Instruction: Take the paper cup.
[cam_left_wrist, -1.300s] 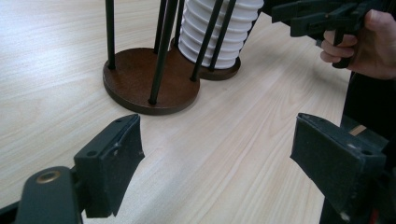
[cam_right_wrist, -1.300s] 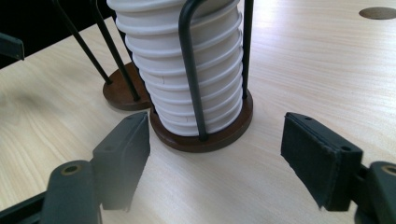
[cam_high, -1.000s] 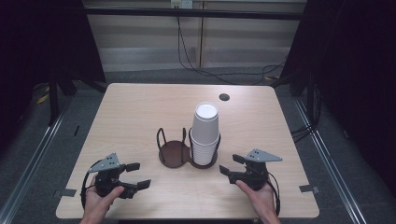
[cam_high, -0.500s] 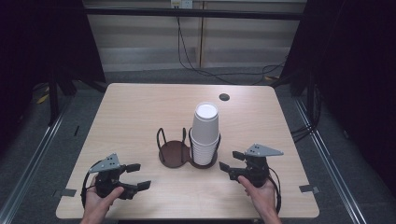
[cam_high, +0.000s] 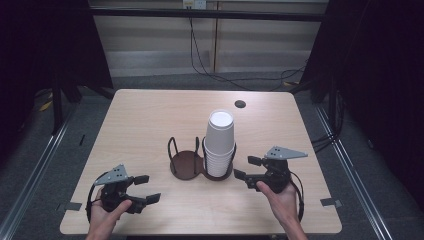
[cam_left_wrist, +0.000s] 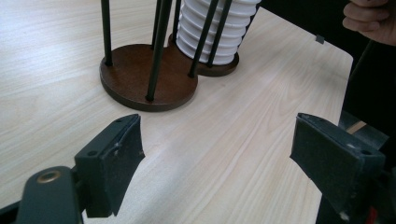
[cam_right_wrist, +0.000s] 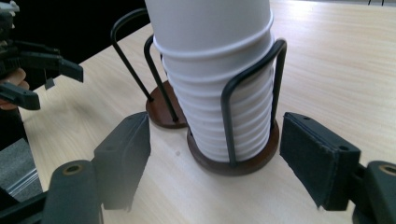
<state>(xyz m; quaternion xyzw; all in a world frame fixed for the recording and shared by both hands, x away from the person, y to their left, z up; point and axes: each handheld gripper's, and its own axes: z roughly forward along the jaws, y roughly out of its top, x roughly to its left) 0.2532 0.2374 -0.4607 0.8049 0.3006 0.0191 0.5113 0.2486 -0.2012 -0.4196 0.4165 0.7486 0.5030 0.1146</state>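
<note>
A tall stack of white paper cups (cam_high: 220, 142) stands in the right ring of a black wire holder with two brown round bases; its left base (cam_high: 186, 164) holds nothing. My right gripper (cam_high: 244, 167) hovers just right of the stack, pointing at it. Its jaws have just been opening and stand open, nothing between them. In the right gripper view (cam_right_wrist: 215, 154) the cups (cam_right_wrist: 215, 70) rise close ahead. My left gripper (cam_high: 150, 189) rests low at the front left, open and holding nothing; in its own view (cam_left_wrist: 217, 154) the holder's bare base (cam_left_wrist: 140, 79) lies ahead.
The light wooden table (cam_high: 150, 115) has a dark round grommet (cam_high: 240, 104) near its far right edge. Bare wood lies between the holder and both grippers. Dark floor and metal rails surround the table.
The right gripper has risen a little beside the cup stack and its jaws have parted. The left gripper and the cups have stayed put.
</note>
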